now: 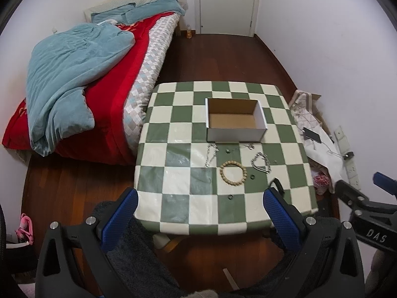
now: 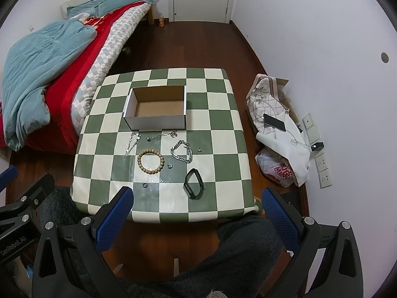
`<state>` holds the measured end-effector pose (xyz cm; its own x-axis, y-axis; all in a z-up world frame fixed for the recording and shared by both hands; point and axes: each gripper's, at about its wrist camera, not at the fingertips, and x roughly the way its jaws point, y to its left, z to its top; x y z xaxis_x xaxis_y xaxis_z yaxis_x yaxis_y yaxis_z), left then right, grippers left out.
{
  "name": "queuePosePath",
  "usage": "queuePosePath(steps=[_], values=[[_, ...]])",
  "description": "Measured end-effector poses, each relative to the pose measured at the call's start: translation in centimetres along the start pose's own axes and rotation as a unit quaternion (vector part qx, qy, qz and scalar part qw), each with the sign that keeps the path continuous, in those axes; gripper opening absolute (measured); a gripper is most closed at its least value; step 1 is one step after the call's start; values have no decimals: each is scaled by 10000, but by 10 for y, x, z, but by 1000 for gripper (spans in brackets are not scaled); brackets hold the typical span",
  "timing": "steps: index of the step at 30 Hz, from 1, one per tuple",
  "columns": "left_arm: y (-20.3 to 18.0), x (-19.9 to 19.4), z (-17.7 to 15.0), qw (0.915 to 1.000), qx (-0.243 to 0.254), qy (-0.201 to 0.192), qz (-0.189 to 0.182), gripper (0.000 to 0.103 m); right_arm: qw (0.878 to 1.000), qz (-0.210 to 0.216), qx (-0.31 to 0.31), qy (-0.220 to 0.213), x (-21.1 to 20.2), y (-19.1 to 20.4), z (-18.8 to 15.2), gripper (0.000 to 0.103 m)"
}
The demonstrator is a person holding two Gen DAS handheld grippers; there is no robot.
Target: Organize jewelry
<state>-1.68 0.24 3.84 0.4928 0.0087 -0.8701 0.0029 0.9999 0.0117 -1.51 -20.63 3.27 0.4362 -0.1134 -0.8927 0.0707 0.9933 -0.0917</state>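
Both grippers wide open, empty, short of the table (image 2: 223,114)
Black band (image 2: 194,183) lies ahead of the right gripper (image 2: 198,213), nearer it than the left gripper (image 1: 201,213)

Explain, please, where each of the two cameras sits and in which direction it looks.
Left wrist: sits on the left tool, held above the table's near edge, facing the open box and the door; its own blue fingers show, and the right tool at right.
Right wrist: sits on the right tool, facing the same way from further right; the left tool shows at left.
Both share the box, wooden bead bracelet, silver chain and bed.
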Motion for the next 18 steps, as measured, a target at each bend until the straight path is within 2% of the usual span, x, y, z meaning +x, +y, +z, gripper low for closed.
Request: queuePosePath(steps=[4,7,11,14,18], values=[[5,28,6,9991,32,-104,410,103,9996,-171,205,18,25,-14,2,103],[7,64,10,9971,115,-63,751,103,9984,-140,494,235,67,-29,3,103],[6,116,15,9944,242,229,1003,103,9937,15,852,727,134,-45,-2,103],[2,155,14,9929,292,531,1019,103,9883,128,1032,1118,187,-47,-14,95],[-4,201,11,9899,311,979,974,103,9807,230,1182,1538,238,-41,-32,94]])
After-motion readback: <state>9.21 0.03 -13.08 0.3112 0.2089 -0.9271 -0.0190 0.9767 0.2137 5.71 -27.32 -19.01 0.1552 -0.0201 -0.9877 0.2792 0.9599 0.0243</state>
